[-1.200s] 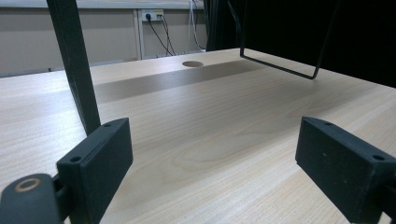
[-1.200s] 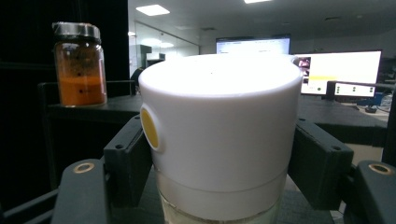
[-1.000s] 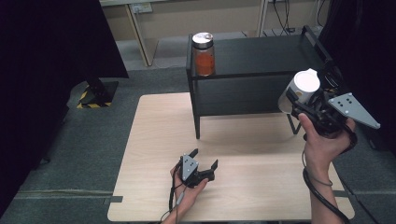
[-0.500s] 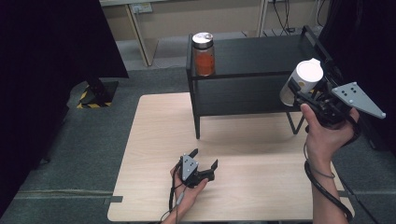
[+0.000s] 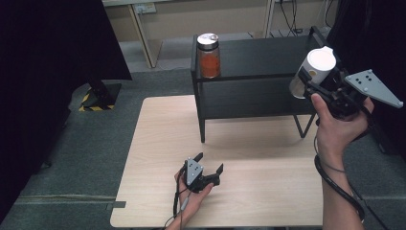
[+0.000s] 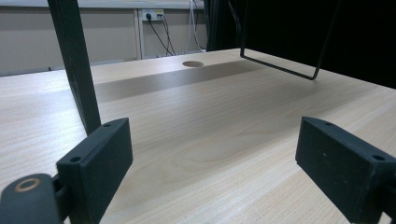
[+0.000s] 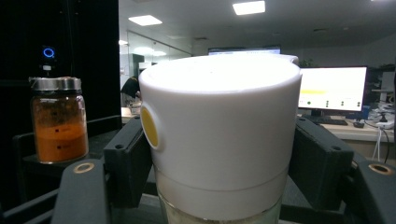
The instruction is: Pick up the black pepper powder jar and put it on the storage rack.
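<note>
Your right tongs (image 5: 311, 88) clamp the white-capped jar (image 5: 313, 69) just below its cap, holding it upright at the shelf's (image 5: 258, 52) right end, likely to stand it there. The orange jar (image 5: 208, 55) stands far to their left. Your left tongs (image 5: 210, 165) rest open on the table (image 5: 158, 124), empty, out of the way.

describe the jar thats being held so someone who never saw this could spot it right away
Start at the black shelf unit standing on the far side of the wooden table. At its right end, the right gripper is shut on a jar held above the shelf top. Its broad white lid with a yellow spot sets it apart from the orange-filled, metal-lidded jar at the shelf's left end.
</note>
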